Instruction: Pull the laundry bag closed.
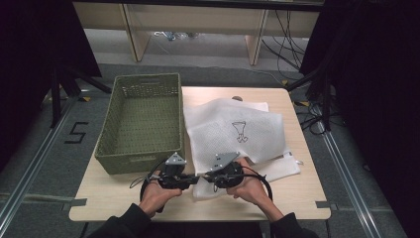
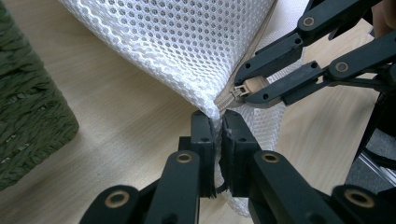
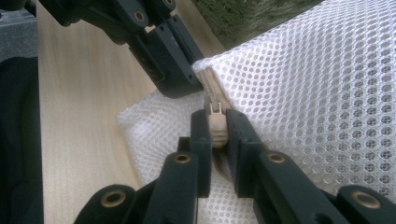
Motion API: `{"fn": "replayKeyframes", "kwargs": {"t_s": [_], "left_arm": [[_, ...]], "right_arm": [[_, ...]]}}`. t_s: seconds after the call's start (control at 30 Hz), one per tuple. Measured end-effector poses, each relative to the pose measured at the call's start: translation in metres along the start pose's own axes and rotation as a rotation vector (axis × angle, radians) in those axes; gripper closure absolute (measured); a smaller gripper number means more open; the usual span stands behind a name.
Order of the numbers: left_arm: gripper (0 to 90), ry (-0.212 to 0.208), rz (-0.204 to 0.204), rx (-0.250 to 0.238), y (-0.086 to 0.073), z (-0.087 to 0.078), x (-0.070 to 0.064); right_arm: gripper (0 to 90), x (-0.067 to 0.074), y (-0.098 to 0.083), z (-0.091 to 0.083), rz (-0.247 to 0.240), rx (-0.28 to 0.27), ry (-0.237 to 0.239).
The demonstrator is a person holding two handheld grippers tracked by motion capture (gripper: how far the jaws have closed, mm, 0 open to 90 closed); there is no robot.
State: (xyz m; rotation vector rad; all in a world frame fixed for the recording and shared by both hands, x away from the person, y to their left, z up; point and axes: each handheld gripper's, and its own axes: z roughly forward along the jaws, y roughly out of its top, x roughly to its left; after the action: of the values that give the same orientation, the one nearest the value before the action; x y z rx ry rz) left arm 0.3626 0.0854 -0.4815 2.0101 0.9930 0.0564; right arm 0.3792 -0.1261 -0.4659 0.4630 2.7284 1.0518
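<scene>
The left gripper is pinching the corner edge of a white mesh bag, its two black jaws pressed together on the fabric right where the zipper track ends, and in the right gripper view the same gripper is showing as a dark block clamped on that corner. The right gripper is squeezing the beige zipper pull between its jaws, just beside the left gripper's hold; in the left gripper view its jaws are coming in from the upper right and closing on the pull. In the high view the two grippers, left and right, are sitting almost tip to tip at the near corner of the bag, each held in one of the person's hands near the front edge of the table. The bag is lying flat over the middle and right of the light wooden tabletop, a small dark drawing printed on its top face, its near corner lifted slightly by the grippers. A green woven basket is standing on the left part of the table, its right wall just beside the bag's left edge
</scene>
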Motion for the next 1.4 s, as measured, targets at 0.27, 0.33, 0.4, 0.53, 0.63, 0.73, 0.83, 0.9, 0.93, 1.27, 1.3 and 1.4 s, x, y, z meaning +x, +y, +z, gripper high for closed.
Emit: {"fn": "replayKeyframes", "kwargs": {"t_s": [0.27, 0.33, 0.4, 0.53, 0.63, 0.73, 0.83, 0.9, 0.93, 1.27, 1.3, 1.4], "left_arm": [[83.4, 0.005, 0.012, -0.005, 0.001, -0.003, -0.001], [83.4, 0.006, 0.011, -0.002, 0.001, -0.004, 0.000], [83.5, 0.007, -0.001, -0.010, 0.000, -0.005, 0.000], [83.5, 0.010, -0.010, -0.019, 0.001, -0.008, 0.002], [83.4, 0.000, 0.002, -0.005, 0.001, -0.010, 0.003], [83.4, 0.002, -0.011, -0.022, 0.000, -0.009, 0.002], [83.4, -0.002, -0.014, -0.019, 0.000, -0.009, 0.002], [83.4, 0.005, -0.019, -0.023, 0.000, -0.010, 0.002], [83.4, 0.003, -0.011, -0.024, 0.000, -0.011, 0.002], [83.6, 0.021, 0.022, -0.025, 0.000, -0.018, 0.001], [83.6, 0.020, 0.013, -0.031, 0.000, -0.018, 0.001], [83.6, 0.022, 0.002, -0.042, -0.001, -0.018, 0.001]], "right_arm": [[82.4, -0.001, -0.002, -0.002, 0.007, -0.004, 0.000], [82.4, -0.001, -0.002, -0.002, 0.011, -0.004, 0.000], [82.4, -0.002, -0.003, -0.002, 0.013, 0.001, -0.005], [82.4, -0.005, -0.008, -0.005, 0.023, -0.010, -0.017], [82.4, -0.006, -0.012, -0.009, 0.033, 0.002, -0.025], [82.4, -0.008, -0.016, -0.011, 0.035, 0.006, -0.024], [82.4, -0.008, -0.017, -0.012, 0.030, 0.019, -0.030], [82.4, -0.008, -0.018, -0.011, 0.034, 0.020, -0.040], [82.4, -0.008, -0.018, -0.012, 0.032, 0.019, -0.037], [82.4, -0.017, -0.028, -0.014, 0.070, 0.034, -0.050], [82.4, -0.018, -0.028, -0.014, 0.070, 0.037, -0.050], [82.4, -0.018, -0.030, -0.015, 0.078, 0.043, -0.056]]}}
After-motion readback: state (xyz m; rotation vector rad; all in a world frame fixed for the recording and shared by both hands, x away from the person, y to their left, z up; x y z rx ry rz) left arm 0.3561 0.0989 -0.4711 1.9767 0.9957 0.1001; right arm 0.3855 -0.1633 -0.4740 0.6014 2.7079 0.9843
